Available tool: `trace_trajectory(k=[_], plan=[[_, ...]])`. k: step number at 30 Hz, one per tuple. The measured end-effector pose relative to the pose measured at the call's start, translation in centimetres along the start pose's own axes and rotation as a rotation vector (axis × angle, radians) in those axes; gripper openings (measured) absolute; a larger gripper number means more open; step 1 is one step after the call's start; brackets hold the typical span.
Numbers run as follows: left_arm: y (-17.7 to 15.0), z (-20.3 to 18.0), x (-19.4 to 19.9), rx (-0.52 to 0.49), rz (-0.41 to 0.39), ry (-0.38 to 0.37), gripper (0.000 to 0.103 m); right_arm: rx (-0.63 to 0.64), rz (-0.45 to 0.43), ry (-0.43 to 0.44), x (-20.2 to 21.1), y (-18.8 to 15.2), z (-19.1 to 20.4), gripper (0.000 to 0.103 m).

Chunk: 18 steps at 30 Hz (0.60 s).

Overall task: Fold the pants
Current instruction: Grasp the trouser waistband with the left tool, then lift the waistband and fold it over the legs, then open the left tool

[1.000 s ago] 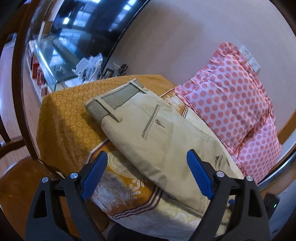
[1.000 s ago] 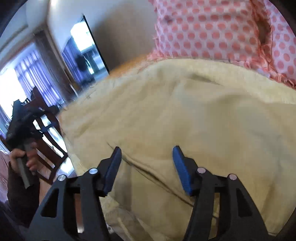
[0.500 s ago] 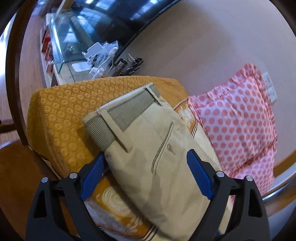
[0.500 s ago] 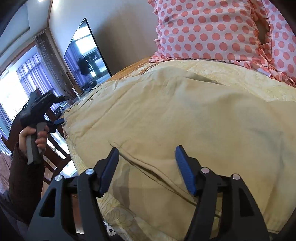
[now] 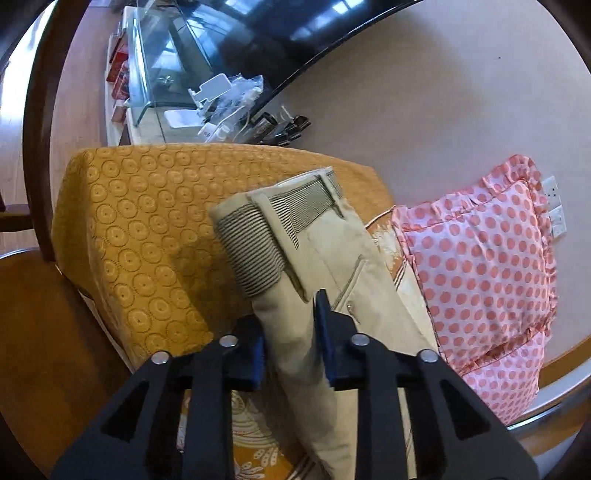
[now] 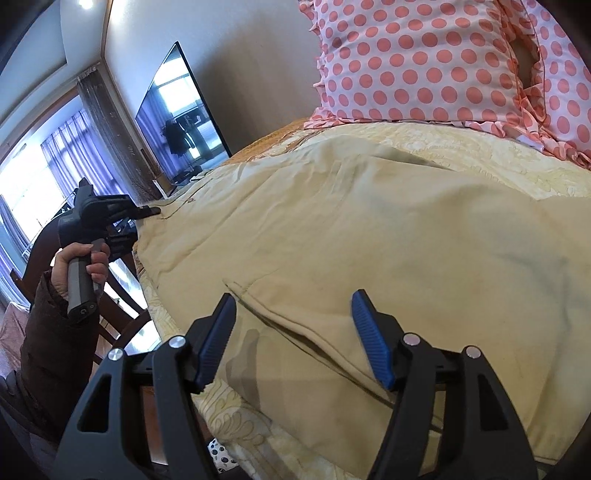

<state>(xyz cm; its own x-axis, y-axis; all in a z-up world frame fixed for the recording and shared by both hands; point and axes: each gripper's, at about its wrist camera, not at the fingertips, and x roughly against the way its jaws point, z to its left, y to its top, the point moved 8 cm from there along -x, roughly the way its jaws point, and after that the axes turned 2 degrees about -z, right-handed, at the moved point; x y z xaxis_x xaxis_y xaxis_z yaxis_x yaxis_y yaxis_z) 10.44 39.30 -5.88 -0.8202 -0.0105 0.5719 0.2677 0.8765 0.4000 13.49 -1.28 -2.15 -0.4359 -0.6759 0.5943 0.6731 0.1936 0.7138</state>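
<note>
A mustard-yellow patterned bedspread [image 5: 140, 240] covers the surface, with a dark TV screen [image 5: 295, 33] along the wall in the upper part of the left wrist view.

In the left wrist view, the orange cover fills the left and centre; the beige pants [image 5: 314, 258] run from the centre down to the bottom of the frame, striped waistband [image 5: 258, 240] uppermost, and a pink polka-dot pillow [image 5: 480, 266] lies at the right. The left gripper [image 5: 290, 343] at lower centre has its blue pads pressed onto a bunched fold of the pants just below the waistband. In the right wrist view, a hand [image 6: 79, 258] holds that gripper at the left edge, the pants spread across the centre, and the right gripper [image 6: 295, 336] stands spread wide over the cloth at the bottom.
</note>
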Motion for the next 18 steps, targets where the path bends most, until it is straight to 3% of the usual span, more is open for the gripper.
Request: trace_trajectory(k=[2, 4, 8, 12, 16, 18], plan=[[0.1, -0.2, -0.2, 0.003, -0.002, -0.008, 0.026, -0.005, -0.001, 0.007, 0.1, -0.1, 0.0, 0.065], [0.1, -0.8, -0.1, -0.045, -0.011, 0.0, 0.006, -0.014, -0.003, 0.014, 0.4, -0.1, -0.1, 0.065], [-0.1, -4.4, 1.3, -0.212, -0.075, 0.009, 0.004, -0.045, -0.027, 0.033, 1.8, -0.3, -0.5, 0.065], [-1.3, -10.7, 3.3, -0.402, -0.131, -0.047, 0.004, -0.053, -0.087, 0.028, 4.4, -0.1, -1.0, 0.065], [-7.1, -20.4, 5.5, -0.663, -0.13, -0.173, 0.004, -0.053, -0.17, -0.006, 8.2, 0.0, -1.8, 0.066], [-12.3, -25.6, 6.9, -0.818, -0.106, -0.279, 0.004, -0.07, -0.21, -0.052, 10.3, -0.3, -2.8, 0.067]])
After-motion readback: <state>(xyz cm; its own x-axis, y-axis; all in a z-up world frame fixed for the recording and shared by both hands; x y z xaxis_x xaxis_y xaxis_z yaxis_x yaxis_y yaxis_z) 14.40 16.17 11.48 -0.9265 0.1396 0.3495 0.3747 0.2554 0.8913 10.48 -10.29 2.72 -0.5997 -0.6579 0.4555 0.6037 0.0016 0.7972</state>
